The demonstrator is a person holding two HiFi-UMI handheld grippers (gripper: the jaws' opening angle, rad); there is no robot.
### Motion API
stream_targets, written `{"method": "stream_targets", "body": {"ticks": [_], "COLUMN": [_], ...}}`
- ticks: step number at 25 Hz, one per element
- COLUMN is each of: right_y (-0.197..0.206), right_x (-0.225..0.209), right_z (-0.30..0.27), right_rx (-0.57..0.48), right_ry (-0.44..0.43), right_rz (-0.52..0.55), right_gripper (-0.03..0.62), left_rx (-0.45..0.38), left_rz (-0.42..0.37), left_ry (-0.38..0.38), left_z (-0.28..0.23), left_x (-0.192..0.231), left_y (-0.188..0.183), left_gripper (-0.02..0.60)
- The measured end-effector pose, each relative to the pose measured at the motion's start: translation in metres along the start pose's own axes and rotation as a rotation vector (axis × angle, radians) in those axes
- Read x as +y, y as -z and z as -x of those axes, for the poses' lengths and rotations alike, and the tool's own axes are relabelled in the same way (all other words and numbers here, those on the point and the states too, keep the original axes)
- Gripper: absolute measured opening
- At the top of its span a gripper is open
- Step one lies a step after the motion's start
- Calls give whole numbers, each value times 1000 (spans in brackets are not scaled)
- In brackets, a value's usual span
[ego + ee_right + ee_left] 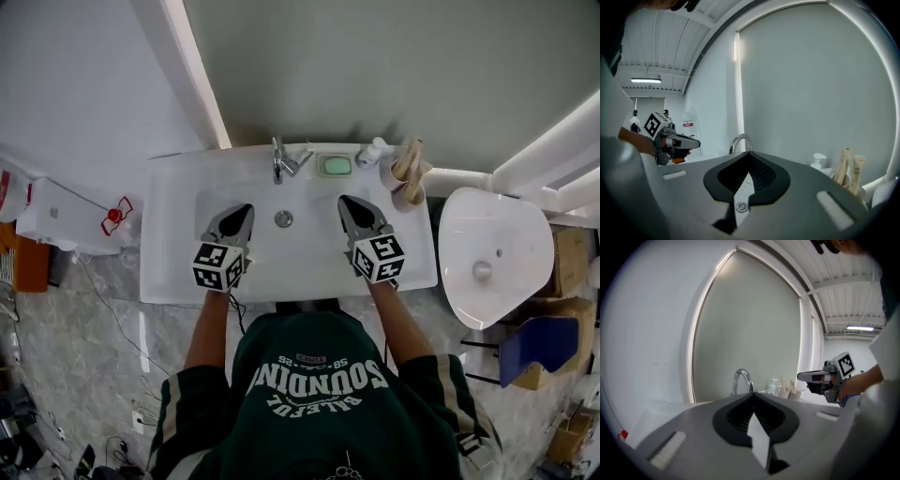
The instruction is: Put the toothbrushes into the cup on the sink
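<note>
Two cups (410, 185) stand at the sink's (178, 272) back right corner, and tan wrapped toothbrushes (409, 159) stick up out of them. The right gripper view shows these toothbrushes (843, 166) at its right edge; in the left gripper view they are small (792, 385), beyond the faucet. My left gripper (246, 208) hovers over the left of the basin, shut and empty. My right gripper (344, 200) hovers over the right of the basin, also shut and empty, a short way in front of the cups. Both point toward the back wall.
A chrome faucet (279, 161) stands at the back centre, with a green soap dish (336, 166) and a white pump bottle (372, 152) to its right. The drain (283, 218) lies between the grippers. A white round fixture (492, 253) stands right of the sink.
</note>
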State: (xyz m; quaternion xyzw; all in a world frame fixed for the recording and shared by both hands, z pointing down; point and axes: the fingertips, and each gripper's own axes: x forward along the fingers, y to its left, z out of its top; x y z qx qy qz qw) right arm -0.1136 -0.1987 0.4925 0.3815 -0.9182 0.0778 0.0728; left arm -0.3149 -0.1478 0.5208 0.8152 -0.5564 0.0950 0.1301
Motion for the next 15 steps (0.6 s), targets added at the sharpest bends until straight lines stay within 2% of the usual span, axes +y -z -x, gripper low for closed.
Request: {"method": "stream_targets", "body": {"ticks": [15], "right_y": [3], "right_x": [4], "right_z": [-4], "right_rx": [3], "right_ry": [1], "right_rz": [5], "right_gripper": [2], "left_rx": [-16], "left_rz": [12], "left_ry": [5], "left_z": [0], "left_x": [4], "left_y": [-1], "left_gripper": [51]}}
